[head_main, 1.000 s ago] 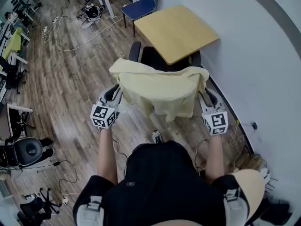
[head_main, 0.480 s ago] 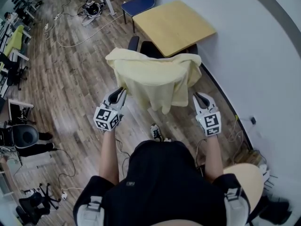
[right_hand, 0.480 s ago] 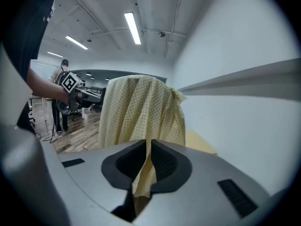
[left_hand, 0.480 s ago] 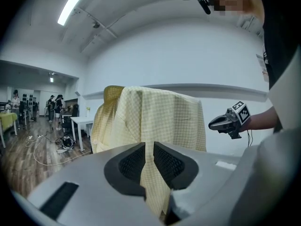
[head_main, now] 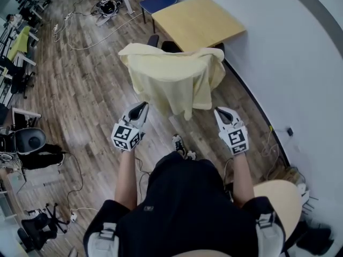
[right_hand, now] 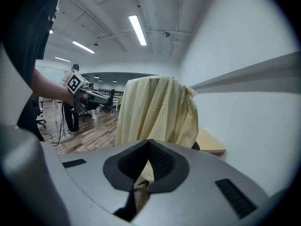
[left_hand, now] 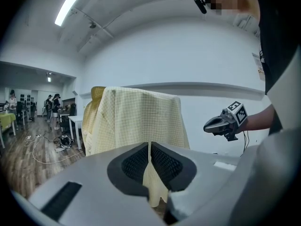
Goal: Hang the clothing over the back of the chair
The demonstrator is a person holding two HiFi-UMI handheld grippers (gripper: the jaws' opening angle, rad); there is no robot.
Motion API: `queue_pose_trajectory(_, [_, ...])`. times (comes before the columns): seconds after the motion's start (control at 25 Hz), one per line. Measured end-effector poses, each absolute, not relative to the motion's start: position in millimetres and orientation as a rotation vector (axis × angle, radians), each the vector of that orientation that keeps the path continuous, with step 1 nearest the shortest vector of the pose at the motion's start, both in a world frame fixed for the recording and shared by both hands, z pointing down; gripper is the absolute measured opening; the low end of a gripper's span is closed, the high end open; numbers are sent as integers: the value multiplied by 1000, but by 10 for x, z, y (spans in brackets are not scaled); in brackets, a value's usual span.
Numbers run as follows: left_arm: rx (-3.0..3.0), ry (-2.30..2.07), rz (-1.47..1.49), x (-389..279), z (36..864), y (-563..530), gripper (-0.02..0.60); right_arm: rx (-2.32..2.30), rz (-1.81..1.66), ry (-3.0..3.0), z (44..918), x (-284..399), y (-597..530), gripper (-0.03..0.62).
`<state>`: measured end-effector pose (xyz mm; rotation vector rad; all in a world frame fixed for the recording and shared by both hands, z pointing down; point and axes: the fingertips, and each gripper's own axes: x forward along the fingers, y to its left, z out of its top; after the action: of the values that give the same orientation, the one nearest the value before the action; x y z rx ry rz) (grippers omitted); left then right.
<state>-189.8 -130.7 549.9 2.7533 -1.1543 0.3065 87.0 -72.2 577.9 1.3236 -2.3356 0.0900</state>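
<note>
Plainly the pale yellow clothing (head_main: 171, 82) hangs over the back of the dark chair (head_main: 170, 46), at twelve o'clock from the person in the head view. It covers almost the whole back. One long fold falls down the near side towards six o'clock, and a bunched corner sticks out at nine o'clock. Only small dark parts of the chair show above the cloth.

Both tongs are clear of the fabric. The left tongs (head_main: 142, 106) sit at seven o'clock from the clothing, tips pointing towards it. Their own view shows the two dark pads pressed together with nothing caught between them; the checked cloth seen past the tips hangs well beyond. The right tongs (head_main: 218, 111) sit at five o'clock from the clothing. Their jaws have just been closing and now stand together, empty, with the cloth apart from them.

A light wooden counter (head_main: 198, 20) stands just beyond the chair at one o'clock, against the white wall (head_main: 300, 63). The person's shoe (head_main: 179, 143) rests on the wood floor (head_main: 80, 95) between the two tongs. Cables (head_main: 80, 42) trail across the floor at ten o'clock.
</note>
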Motion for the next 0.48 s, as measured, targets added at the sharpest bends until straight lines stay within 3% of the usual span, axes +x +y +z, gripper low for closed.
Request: queue_pose_trajectory(0.48, [2732, -1130, 321, -1817, 5699, -774, 18, 1279, 139, -2331, 6053, 850, -168, -5])
